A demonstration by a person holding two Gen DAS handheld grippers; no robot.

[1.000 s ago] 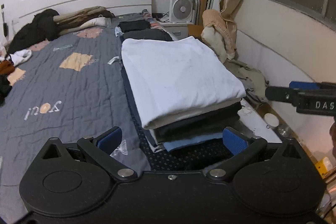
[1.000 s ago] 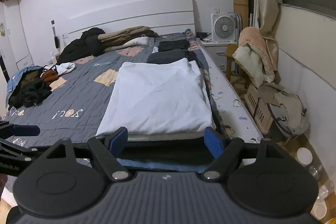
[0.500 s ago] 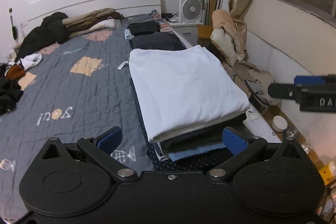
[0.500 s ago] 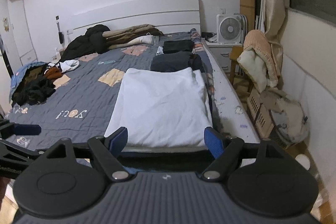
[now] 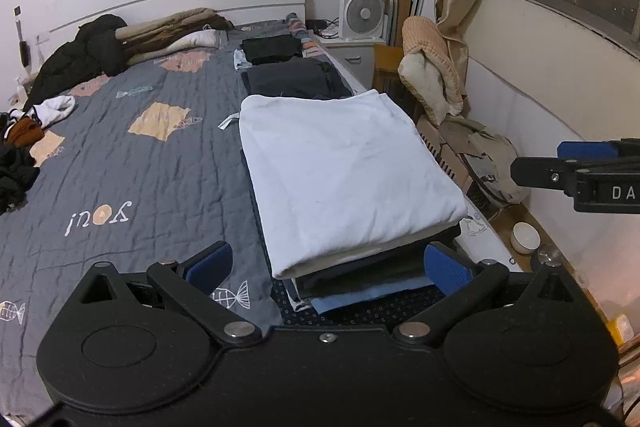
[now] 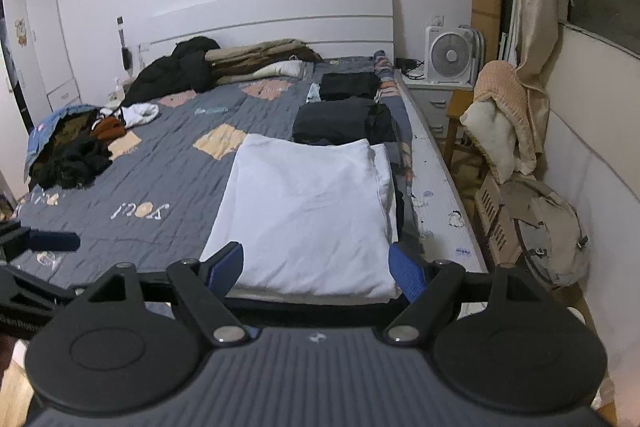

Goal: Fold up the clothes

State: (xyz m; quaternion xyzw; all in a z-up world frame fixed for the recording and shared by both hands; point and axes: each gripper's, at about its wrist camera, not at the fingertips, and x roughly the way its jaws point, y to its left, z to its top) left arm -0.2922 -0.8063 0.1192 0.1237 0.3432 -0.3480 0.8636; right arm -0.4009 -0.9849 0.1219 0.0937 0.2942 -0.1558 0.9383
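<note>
Here both tongs, left (image 5: 326, 263) and right (image 6: 316, 265), gape empty above the folded stack (image 5: 352, 183).

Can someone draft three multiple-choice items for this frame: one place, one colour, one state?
1. Where does the white folded garment lie?
A. On top of the stack of folded clothes
B. On the floor by the fan
C. On the pile by the headboard

2. What colour is the lowest visible layer at the stack's near edge?
A. Red
B. Light blue
C. Yellow

3. How do the jaws of the left gripper and right gripper stand?
A. Both shut on the white garment
B. Both open, holding nothing
C. One shut, one open

Answers: 1 A, darker folded layers show beneath it. 2 B, a light blue edge shows under the dark layers. 3 B, the blue pads stand wide apart, clear of the cloth.
</note>
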